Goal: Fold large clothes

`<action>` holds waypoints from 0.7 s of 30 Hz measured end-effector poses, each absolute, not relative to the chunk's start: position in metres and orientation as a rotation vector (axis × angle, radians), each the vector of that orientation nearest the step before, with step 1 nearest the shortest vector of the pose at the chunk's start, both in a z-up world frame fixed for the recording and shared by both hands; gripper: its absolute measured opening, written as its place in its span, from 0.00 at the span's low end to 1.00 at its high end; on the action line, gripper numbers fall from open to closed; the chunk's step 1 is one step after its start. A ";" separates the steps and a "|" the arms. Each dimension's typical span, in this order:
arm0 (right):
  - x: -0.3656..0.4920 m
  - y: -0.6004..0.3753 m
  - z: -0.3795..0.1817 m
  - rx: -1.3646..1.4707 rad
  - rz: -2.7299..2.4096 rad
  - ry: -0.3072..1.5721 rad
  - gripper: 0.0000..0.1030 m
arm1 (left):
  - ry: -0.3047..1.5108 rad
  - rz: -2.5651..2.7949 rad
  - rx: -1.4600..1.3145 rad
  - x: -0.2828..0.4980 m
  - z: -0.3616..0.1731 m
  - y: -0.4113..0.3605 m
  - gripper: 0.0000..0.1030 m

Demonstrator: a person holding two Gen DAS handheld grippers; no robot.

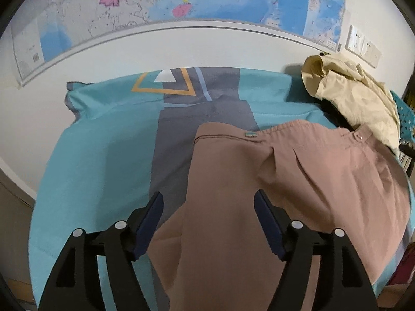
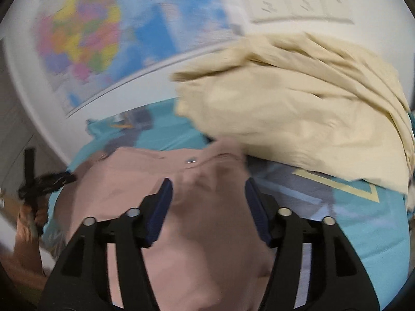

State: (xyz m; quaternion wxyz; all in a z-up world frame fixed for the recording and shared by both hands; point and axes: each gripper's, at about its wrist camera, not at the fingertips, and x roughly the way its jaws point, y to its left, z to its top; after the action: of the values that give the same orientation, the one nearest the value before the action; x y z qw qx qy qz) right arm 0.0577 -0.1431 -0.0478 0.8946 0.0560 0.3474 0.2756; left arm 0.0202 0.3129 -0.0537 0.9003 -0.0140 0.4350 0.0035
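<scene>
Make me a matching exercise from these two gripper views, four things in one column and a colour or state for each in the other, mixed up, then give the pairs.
Things:
1. trousers
2. crumpled garment
3. bed sheet
4. left gripper

Colours or states:
A. teal with a grey band
B. open, nothing between its fingers
C. dusty pink, spread flat
D. cream, heaped at the far right

Pairs: 1-C, 2-D, 3-A, 4-B
</scene>
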 end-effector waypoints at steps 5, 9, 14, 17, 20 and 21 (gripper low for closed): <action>0.052 -0.111 -0.068 0.067 0.655 0.779 0.59 | 0.897 0.007 0.000 0.012 -0.058 0.301 0.69; 0.060 -0.100 -0.095 0.056 0.644 0.848 0.58 | 0.905 -0.008 0.013 0.008 -0.065 0.294 0.70; 0.074 -0.102 -0.113 0.120 0.605 0.889 0.56 | 0.927 -0.011 -0.010 0.010 -0.076 0.293 0.73; 0.072 -0.101 -0.105 0.106 0.593 0.888 0.56 | 0.953 0.003 -0.034 0.014 -0.082 0.297 0.73; 0.063 -0.104 -0.093 0.107 0.591 0.866 0.58 | 0.937 -0.004 -0.036 0.010 -0.078 0.295 0.73; 0.059 -0.106 -0.089 0.109 0.594 0.854 0.58 | 0.932 -0.007 -0.036 0.008 -0.076 0.295 0.75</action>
State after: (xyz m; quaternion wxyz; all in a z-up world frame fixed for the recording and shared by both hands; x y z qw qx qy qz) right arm 0.0591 -0.1064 -0.0889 0.8663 0.0522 0.4080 0.2836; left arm 0.0080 0.2946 -0.0762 0.8932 -0.0175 0.4493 -0.0033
